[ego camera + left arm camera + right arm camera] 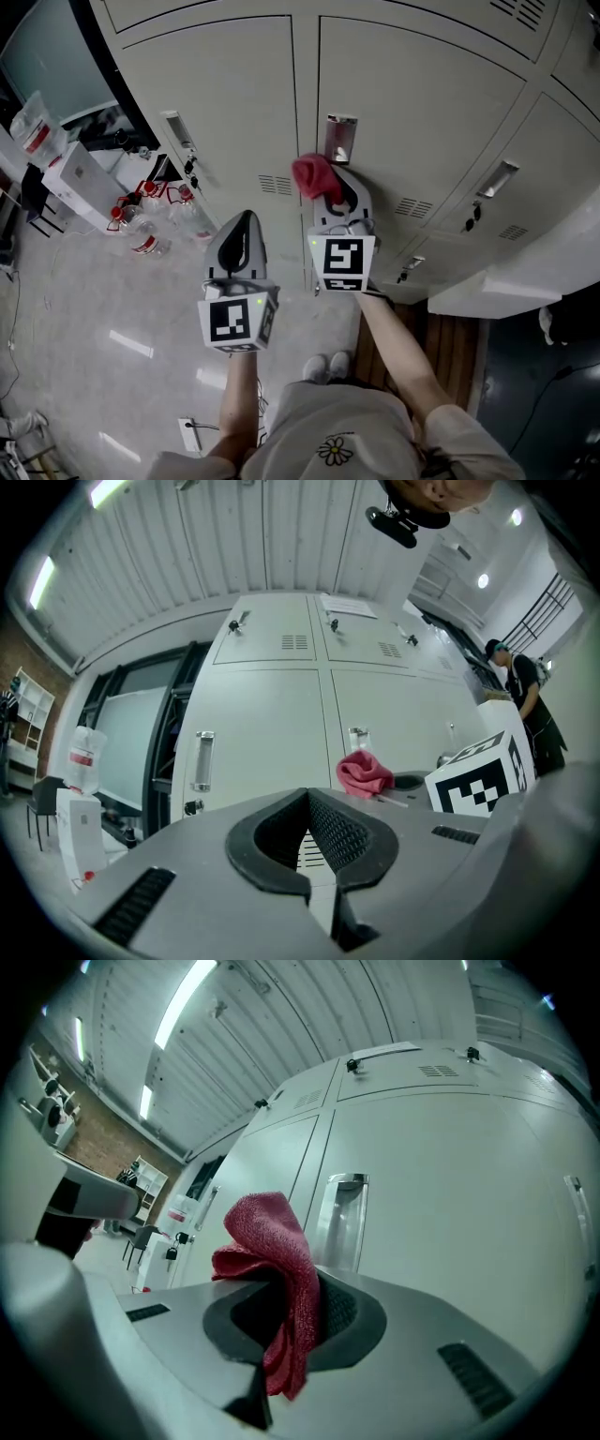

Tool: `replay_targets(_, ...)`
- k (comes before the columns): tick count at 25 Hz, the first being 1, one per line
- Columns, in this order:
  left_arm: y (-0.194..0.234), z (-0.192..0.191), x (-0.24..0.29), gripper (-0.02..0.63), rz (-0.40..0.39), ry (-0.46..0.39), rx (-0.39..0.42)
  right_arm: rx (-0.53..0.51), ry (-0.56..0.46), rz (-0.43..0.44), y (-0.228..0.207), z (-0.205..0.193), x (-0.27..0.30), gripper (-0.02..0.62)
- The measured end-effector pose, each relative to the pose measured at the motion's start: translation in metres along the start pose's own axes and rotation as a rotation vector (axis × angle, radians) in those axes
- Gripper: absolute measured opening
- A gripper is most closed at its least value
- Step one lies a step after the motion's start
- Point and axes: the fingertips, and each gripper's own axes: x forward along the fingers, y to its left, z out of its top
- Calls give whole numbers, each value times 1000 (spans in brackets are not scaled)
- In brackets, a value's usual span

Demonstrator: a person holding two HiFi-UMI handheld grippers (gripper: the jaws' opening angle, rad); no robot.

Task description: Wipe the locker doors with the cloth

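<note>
Cloth: red, coarse weave, crumpled into a wad with one end hanging down.
Right gripper: fingers pinch the cloth, which is held up at the locker door, just beside its metal handle.
Left gripper: fingers pressed together on nothing, left of the cloth.
Edges: door seam just left of the cloth.
Open room: bare door face to the right; bottles on the floor, far left.
</note>
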Motion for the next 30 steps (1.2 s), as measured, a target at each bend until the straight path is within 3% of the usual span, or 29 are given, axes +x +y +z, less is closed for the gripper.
replay_targets(13, 0, -1, 2, 15, 7, 13, -5, -32, 16, -36, -16, -7, -8, 28)
replay_targets(30, -43, 1, 19, 15, -80, 2, -18, -93, 49, -194, -101, -23, -57, 28)
